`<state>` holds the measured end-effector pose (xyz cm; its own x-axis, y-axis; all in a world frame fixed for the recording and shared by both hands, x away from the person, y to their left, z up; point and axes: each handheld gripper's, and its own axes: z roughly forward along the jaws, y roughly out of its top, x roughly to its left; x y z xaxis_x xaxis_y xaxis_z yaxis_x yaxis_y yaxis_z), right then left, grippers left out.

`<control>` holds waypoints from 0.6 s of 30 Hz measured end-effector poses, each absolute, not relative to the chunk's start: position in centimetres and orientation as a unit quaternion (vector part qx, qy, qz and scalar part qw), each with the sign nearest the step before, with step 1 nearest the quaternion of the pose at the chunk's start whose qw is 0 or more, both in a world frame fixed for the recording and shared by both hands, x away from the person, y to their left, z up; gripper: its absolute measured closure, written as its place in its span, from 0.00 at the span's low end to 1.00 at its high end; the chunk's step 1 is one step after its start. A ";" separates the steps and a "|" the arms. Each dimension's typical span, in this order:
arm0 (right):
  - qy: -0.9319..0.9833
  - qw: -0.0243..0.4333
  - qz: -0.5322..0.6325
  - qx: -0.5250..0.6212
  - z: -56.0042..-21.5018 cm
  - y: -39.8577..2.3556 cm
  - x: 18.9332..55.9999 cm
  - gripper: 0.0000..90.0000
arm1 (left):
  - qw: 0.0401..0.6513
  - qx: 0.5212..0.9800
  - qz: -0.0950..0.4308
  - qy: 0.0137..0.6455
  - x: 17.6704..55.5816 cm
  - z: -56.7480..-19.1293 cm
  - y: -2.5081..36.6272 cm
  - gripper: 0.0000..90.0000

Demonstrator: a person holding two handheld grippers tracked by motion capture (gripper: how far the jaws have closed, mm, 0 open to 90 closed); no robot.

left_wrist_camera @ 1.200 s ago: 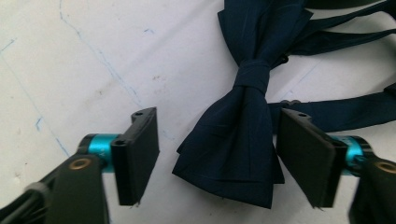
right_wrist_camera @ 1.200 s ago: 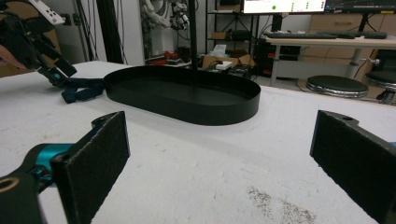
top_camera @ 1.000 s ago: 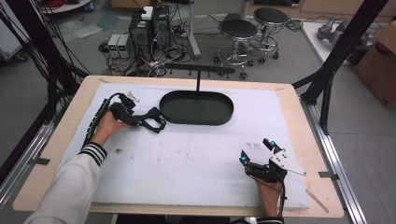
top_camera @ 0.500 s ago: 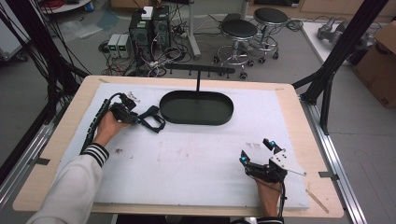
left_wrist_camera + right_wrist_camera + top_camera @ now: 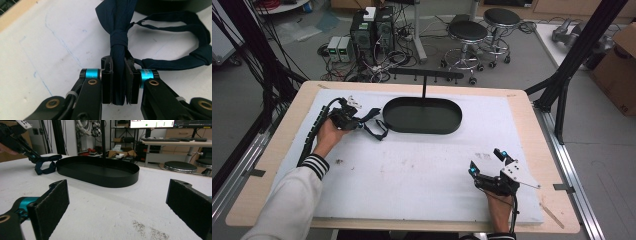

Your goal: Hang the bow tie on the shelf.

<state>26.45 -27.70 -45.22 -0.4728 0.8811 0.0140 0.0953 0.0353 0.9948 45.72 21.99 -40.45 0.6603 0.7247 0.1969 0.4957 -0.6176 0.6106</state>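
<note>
Bow tie gripped at table's left; transfer to tray not yet begun.

White table mat [image 5: 422,170] carried the black oval tray [image 5: 422,115], empty, just right of the left gripper [image 5: 362,121]; right gripper [image 5: 486,163] sat well apart at the near right, jaws wide, nothing between them; left gripper's jaws had just been closing and were clamped on one wing of the dark blue bow tie [image 5: 119,37], strap loop trailing toward the tray; judged: grasp made, lift and placement left.

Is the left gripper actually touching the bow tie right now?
Touching. In the left gripper view, the left gripper pads press both sides of the dark blue bow tie.
</note>
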 end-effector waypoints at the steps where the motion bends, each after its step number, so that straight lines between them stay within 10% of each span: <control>1: 0.634 0.340 0.578 0.385 -45.2 -27.7 26.5 0.04 | 0.267 0.871 0.223 0.347 45.6 -40.2 22.0 0.88; 18: 0.635 0.341 0.577 0.385 -45.2 -27.7 26.4 0.04 | 0.381 0.826 0.250 0.333 44.1 -36.8 23.1 0.89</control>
